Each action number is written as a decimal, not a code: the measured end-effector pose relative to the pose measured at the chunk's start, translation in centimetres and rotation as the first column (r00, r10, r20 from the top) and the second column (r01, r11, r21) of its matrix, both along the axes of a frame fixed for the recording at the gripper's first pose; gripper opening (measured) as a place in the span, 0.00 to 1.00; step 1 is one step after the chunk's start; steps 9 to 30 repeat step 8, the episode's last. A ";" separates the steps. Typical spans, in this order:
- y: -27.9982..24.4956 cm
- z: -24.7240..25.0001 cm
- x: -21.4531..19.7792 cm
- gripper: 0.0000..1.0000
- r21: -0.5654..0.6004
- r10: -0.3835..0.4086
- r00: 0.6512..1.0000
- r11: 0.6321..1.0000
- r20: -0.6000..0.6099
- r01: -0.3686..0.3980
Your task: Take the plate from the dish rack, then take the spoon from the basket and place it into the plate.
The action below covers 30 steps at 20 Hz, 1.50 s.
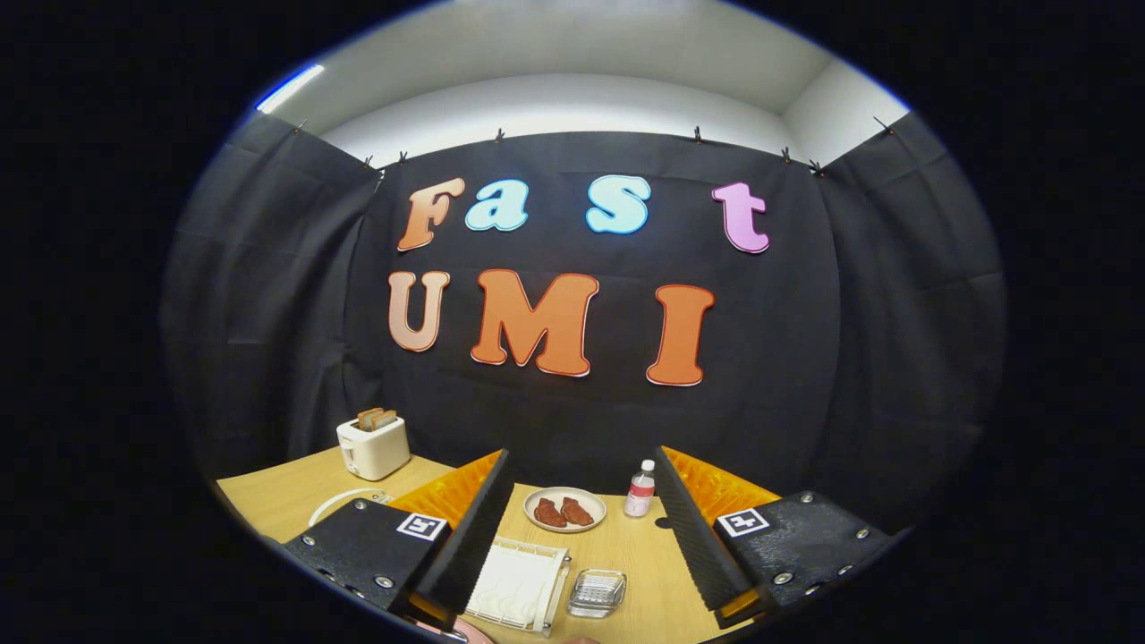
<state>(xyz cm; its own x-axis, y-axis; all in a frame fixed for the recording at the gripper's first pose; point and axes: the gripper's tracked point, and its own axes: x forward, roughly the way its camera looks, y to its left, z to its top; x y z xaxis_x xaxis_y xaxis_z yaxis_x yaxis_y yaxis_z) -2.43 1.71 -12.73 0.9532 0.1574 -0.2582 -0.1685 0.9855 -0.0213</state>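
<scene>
A wooden table (644, 572) is being viewed from a hand-held gripper (581, 537) raised above it. Its two fingers are being held wide apart and nothing is being gripped between them. A white dish rack (519, 586) is lying on the table between the fingers, low and close in, nearer the left finger. It is probably the first target; whether a plate is being held in it cannot be told. One small clear glass dish (597, 593) is sitting just beside the rack's right side. Beyond the fingertips, towards the table's far edge, one round plate (564, 508) is carrying two reddish-brown pieces of food. One small bottle (640, 489) is standing upright to its right. At the far left corner, one white toaster (373, 445) is holding toast (377, 417). A basket and spoon cannot be made out
</scene>
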 end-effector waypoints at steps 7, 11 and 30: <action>-0.3 1.3 0.3 0.95 -0.015 0.000 0.998 1.000 0.058 0.001; -0.3 1.5 0.3 0.95 -0.016 0.003 0.998 1.000 0.061 -0.002; -0.3 1.5 0.3 0.95 -0.016 0.003 0.998 1.000 0.061 -0.002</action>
